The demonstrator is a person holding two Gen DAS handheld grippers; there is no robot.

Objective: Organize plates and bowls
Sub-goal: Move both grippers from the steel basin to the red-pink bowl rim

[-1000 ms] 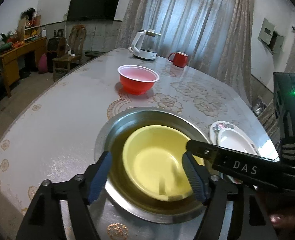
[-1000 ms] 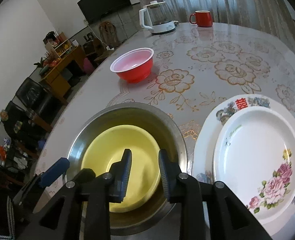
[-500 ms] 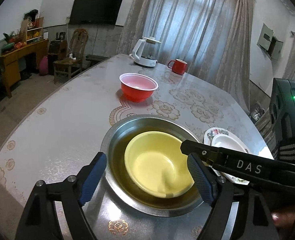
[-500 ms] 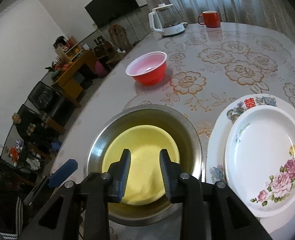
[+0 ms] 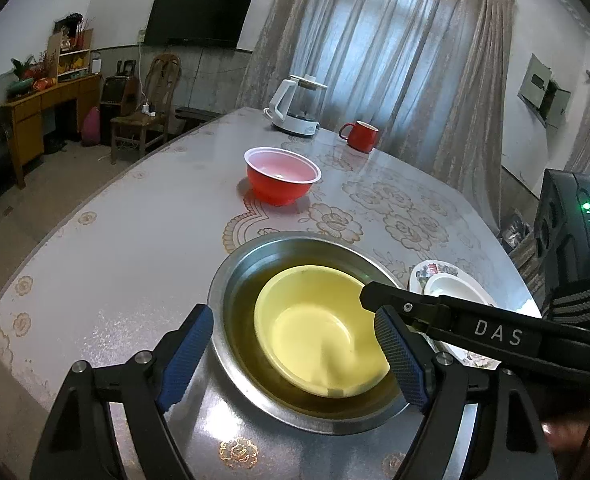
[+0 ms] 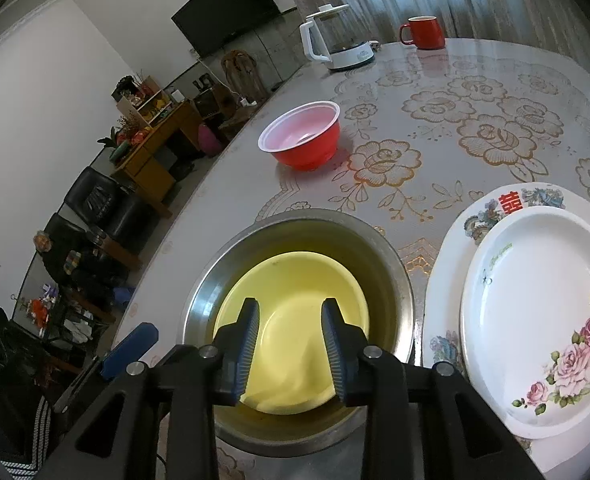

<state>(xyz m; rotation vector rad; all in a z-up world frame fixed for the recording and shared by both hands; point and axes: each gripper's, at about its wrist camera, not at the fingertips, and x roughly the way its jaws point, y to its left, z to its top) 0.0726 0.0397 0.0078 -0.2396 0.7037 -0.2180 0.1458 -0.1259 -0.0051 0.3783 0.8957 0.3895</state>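
A yellow bowl (image 5: 315,332) sits nested in a steel bowl (image 5: 251,256) on the table; both also show in the right wrist view, the yellow bowl (image 6: 295,292) and the steel bowl (image 6: 391,276). A red bowl (image 5: 281,182) (image 6: 305,138) stands farther back. A small white floral plate (image 6: 535,320) lies on a larger plate (image 6: 455,228) at the right. My left gripper (image 5: 293,354) is wide open above the bowls' near side. My right gripper (image 6: 290,354) is open and empty, its jaws a narrow gap apart above the yellow bowl's near edge.
A white kettle (image 5: 297,108) and a red mug (image 5: 359,136) stand at the table's far end. The table (image 5: 115,240) has a flowered cover. A chair, a wooden desk and a dark sofa stand off to the left.
Both grippers have pulled back and up from the nested bowls. The left gripper has opened wider and the right jaws have spread a little. The bowls have not moved.
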